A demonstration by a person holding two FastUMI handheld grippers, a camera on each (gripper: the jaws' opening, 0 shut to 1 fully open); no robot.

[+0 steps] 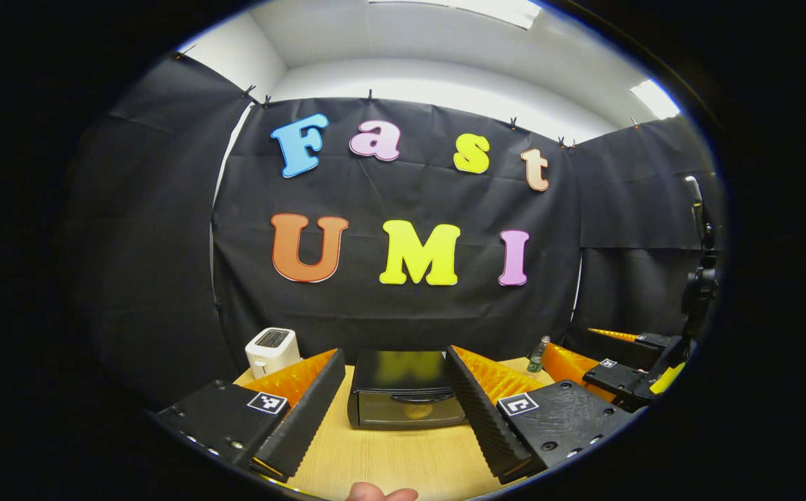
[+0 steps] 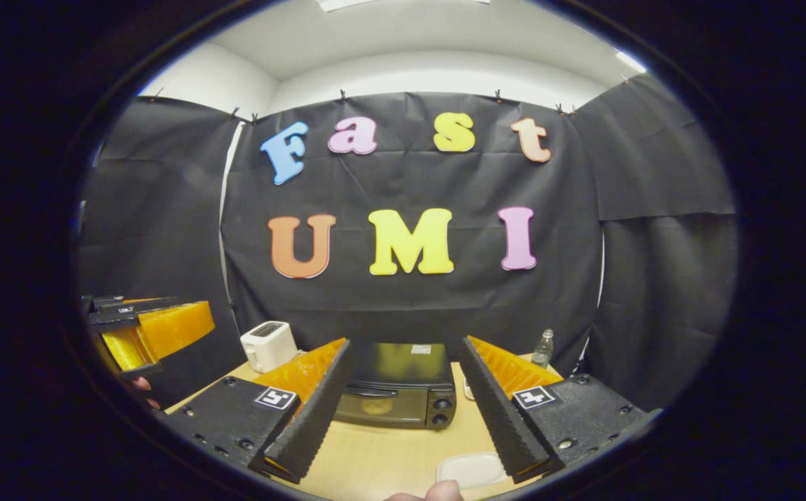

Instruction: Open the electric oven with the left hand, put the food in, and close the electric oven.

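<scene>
The black electric oven (image 1: 403, 393) stands on the wooden table (image 1: 389, 459) straight ahead, its glass door shut under a dark handle. A yellowish shape shows behind the glass; I cannot tell what it is. My left gripper (image 1: 394, 355) is open, short of the oven and apart from it, with its fingers framing the oven. The right gripper view shows the oven (image 2: 396, 393) with two knobs on its right side. A white flat dish (image 2: 471, 470) lies on the table (image 2: 382, 459) by my open right gripper (image 2: 404, 342), which holds nothing.
A white toaster (image 1: 272, 350) stands at the table's back left and a small bottle (image 1: 536, 355) at the back right. The right gripper (image 1: 587, 351) hovers off to the right. The left gripper (image 2: 156, 327) hangs at the left edge of the right gripper view.
</scene>
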